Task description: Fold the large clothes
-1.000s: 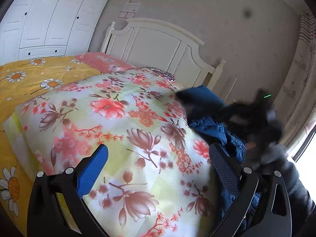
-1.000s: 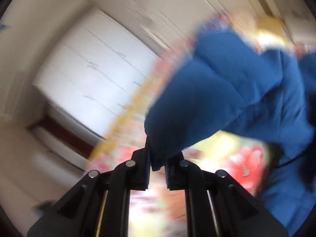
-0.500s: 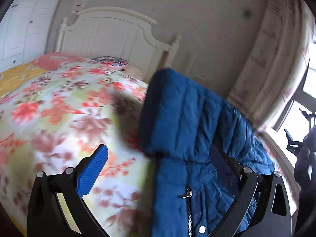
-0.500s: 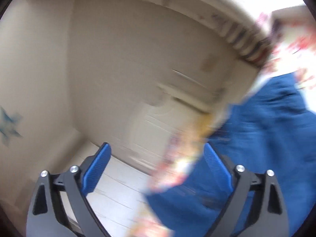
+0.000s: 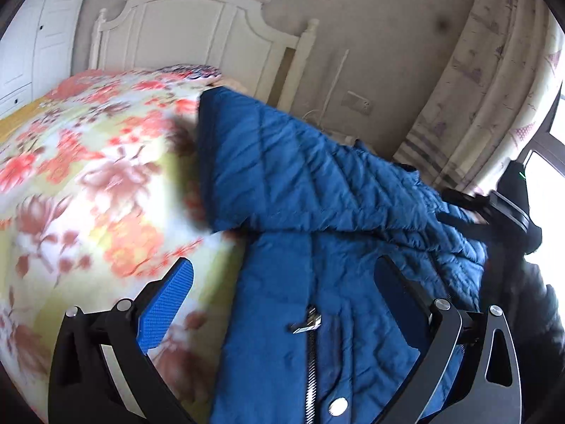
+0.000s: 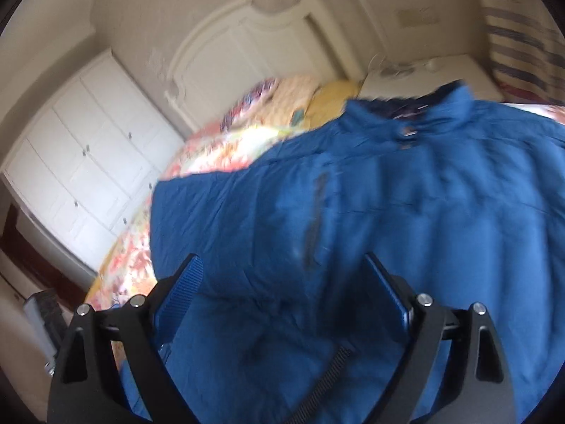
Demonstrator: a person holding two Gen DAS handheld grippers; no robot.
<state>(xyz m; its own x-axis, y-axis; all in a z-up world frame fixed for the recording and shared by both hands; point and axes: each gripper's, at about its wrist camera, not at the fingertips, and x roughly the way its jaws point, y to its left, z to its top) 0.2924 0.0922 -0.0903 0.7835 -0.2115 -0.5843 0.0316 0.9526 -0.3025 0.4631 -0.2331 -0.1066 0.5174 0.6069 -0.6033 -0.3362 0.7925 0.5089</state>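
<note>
A blue quilted jacket (image 5: 317,190) lies on the floral quilt (image 5: 88,176), its sleeve folded across the body and its zipper (image 5: 310,321) facing me. My left gripper (image 5: 282,282) is open above the jacket's lower front, holding nothing. The right gripper's body (image 5: 508,205) shows at the right edge of that view. In the right wrist view the jacket (image 6: 388,212) fills the frame, collar (image 6: 423,106) at the far end. My right gripper (image 6: 282,275) is open just above the jacket, empty.
A white headboard (image 5: 197,31) stands at the bed's far end, with pillows (image 6: 317,95) in front of it. White wardrobes (image 6: 88,162) line the left wall. A curtain (image 5: 494,88) and window are at the right. A white nightstand (image 6: 423,70) sits by the bed.
My right gripper let go of the jacket sleeve, opened and swung round over the jacket. The sleeve now lies folded across the body. My left gripper turned right toward the jacket.
</note>
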